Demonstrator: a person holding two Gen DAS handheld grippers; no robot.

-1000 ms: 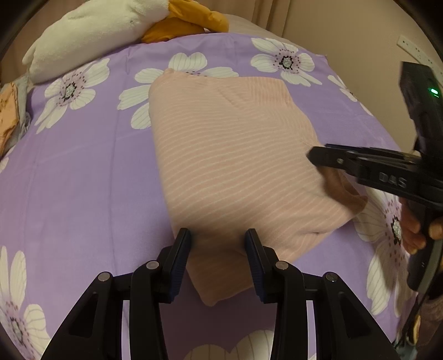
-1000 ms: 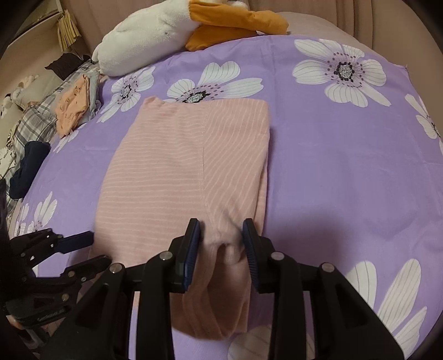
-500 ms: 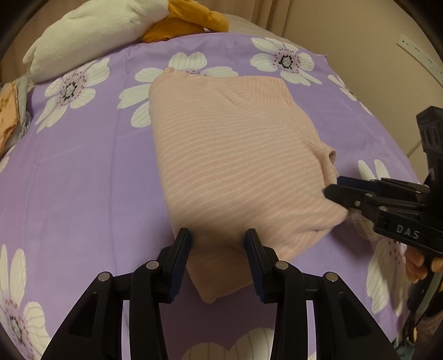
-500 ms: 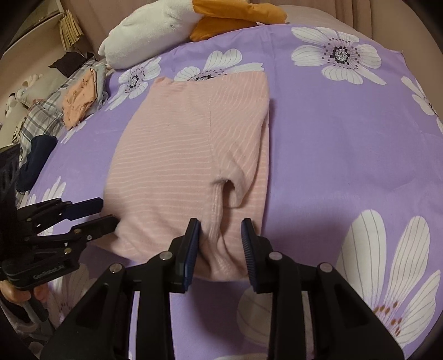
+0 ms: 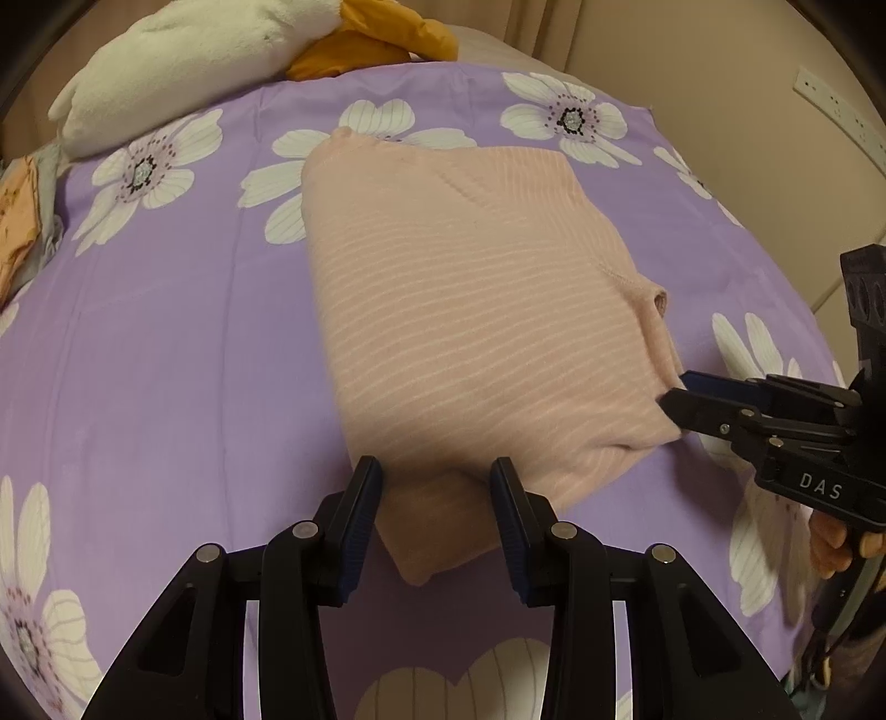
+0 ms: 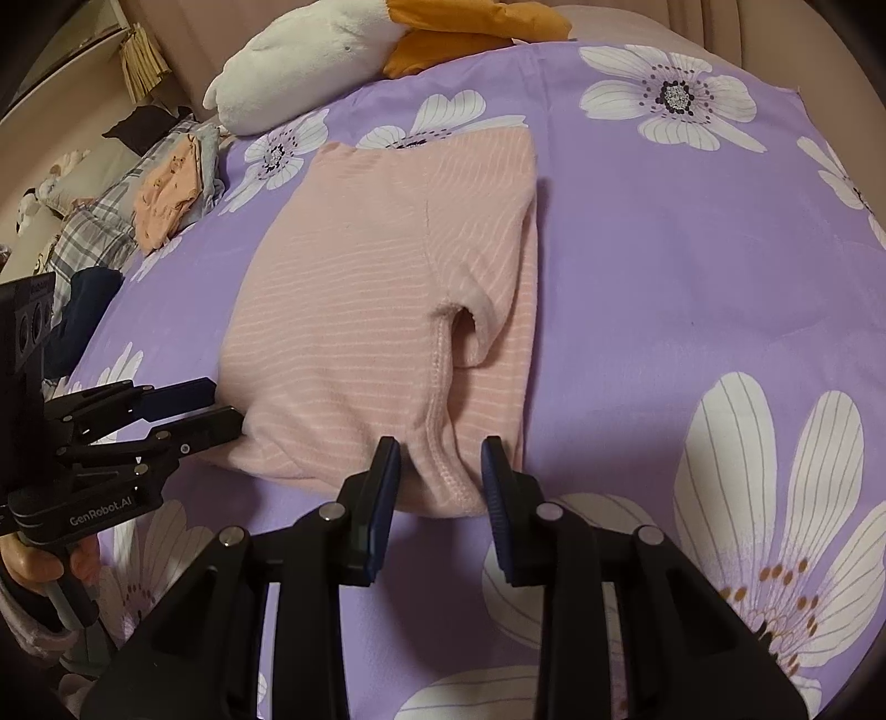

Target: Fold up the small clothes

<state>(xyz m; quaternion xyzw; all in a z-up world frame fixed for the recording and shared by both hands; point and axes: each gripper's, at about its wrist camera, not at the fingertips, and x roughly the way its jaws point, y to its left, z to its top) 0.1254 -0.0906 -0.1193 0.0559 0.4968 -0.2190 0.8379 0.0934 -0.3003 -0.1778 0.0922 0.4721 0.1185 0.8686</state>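
Note:
A pink striped garment (image 5: 470, 310) (image 6: 360, 332) lies folded on the purple flowered bedsheet (image 5: 166, 360). My left gripper (image 5: 434, 471) is at its near left corner, and the fabric fills the gap between the pads. In the right wrist view the left gripper (image 6: 221, 401) touches the garment's left edge. My right gripper (image 6: 440, 454) is shut on the near hem beside the stitched seam, below a sleeve opening (image 6: 470, 327). From the left wrist view the right gripper (image 5: 678, 396) meets the garment's right edge.
A white and orange plush toy (image 5: 194, 50) (image 6: 332, 55) lies at the far end of the bed. A pile of other clothes (image 6: 166, 194) sits at the far left. A wall with a socket strip (image 5: 830, 111) borders the right side. A hand (image 5: 830, 543) holds the right gripper.
The right gripper moved from above the garment's right part down to its right edge, uncovering the sleeve opening. Less fabric now reaches past its fingertips. The left gripper stayed put.

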